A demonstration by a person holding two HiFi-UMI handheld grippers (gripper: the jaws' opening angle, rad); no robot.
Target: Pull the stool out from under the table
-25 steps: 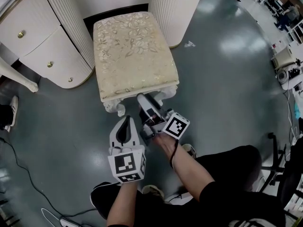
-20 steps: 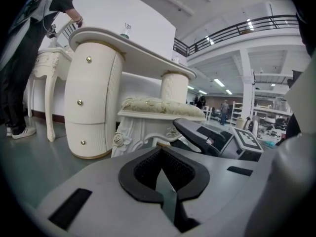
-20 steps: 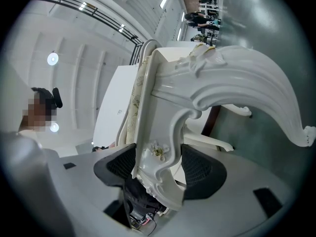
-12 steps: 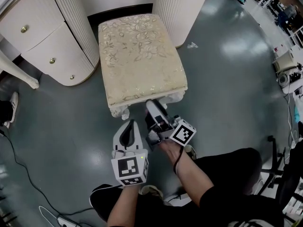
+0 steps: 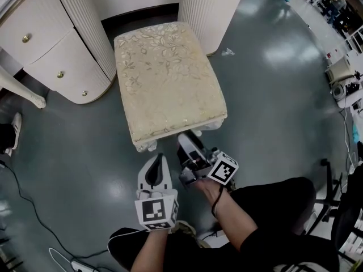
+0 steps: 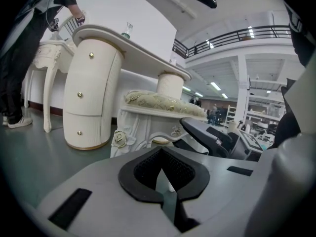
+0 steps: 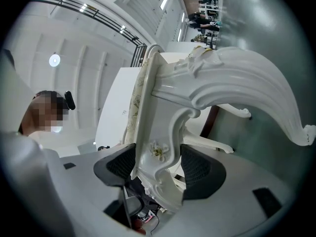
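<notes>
The stool (image 5: 167, 78) has a cream floral cushion and a white carved frame; it stands on the grey floor, its far end at the opening between the dressing table's two pedestals (image 5: 57, 55). My right gripper (image 5: 187, 142) is shut on the stool's carved front rail (image 7: 222, 78), which fills the gap between its pads (image 7: 200, 172). My left gripper (image 5: 155, 162) hangs just in front of the stool's near left corner, shut and empty, not touching it. In the left gripper view the stool (image 6: 163, 102) stands ahead beyond the left gripper (image 6: 160, 171).
The drawer pedestal (image 6: 94, 98) stands left of the stool and a fluted pedestal (image 5: 207, 10) to its right. A curved white leg (image 5: 22, 92), a shoe (image 5: 14, 130) and cables (image 5: 22, 203) are at the left. A black chair base (image 5: 340, 208) is at the right.
The stool has slid toward me, farther out from between the pedestals, with the right gripper still clamped on its front rail. Both grippers have drawn back toward my body.
</notes>
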